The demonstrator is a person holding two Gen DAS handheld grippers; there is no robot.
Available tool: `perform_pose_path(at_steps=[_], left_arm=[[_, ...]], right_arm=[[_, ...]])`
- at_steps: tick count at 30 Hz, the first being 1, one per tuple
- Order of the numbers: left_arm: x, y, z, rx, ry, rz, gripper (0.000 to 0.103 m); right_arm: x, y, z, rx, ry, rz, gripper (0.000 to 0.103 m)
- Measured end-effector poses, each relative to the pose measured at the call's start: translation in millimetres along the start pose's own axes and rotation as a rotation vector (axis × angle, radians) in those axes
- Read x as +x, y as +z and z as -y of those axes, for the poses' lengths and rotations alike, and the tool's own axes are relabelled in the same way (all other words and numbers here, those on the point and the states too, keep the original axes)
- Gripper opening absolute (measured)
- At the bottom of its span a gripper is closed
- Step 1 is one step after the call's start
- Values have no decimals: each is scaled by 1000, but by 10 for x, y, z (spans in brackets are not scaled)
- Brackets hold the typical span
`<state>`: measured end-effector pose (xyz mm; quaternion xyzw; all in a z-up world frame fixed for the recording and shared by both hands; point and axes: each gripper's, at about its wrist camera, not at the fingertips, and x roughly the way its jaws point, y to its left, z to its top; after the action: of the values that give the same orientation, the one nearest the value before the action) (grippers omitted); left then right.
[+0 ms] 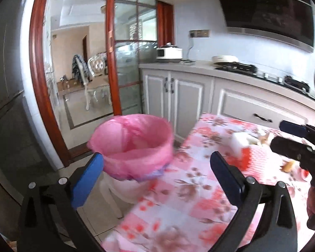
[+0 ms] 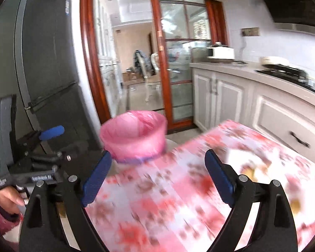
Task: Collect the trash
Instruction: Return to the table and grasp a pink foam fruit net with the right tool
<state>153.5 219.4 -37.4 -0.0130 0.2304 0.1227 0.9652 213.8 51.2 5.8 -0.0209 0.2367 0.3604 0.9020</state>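
Observation:
A bin with a pink liner stands on a white stool just off the left edge of the table with the pink floral cloth. My left gripper is open and empty, with its fingers on either side of the bin's front and the table edge. My right gripper is open and empty too, low over the cloth. Blurred trash lies on the table: a white crumpled piece, something red and yellowish bits.
A dark fridge stands at the left, beside a red-framed glass door. White cabinets, a counter with a cooker and a stove run along the right. A hand in a maroon sleeve holds the left gripper.

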Motion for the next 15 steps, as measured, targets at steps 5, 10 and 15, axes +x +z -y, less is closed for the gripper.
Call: perform_pose_path(at_steps=[5, 10, 15], left_arm=[[-171, -197, 529, 42, -106, -11, 98], [-223, -406, 1101, 70, -230, -53, 98], [-127, -512, 1588, 96, -269, -94, 98]], right_arm=[[-644, -419, 275, 33, -136, 9, 85], [-1061, -791, 565, 93, -241, -1, 85], [-1417, -1087, 943, 168, -352, 29, 85]])
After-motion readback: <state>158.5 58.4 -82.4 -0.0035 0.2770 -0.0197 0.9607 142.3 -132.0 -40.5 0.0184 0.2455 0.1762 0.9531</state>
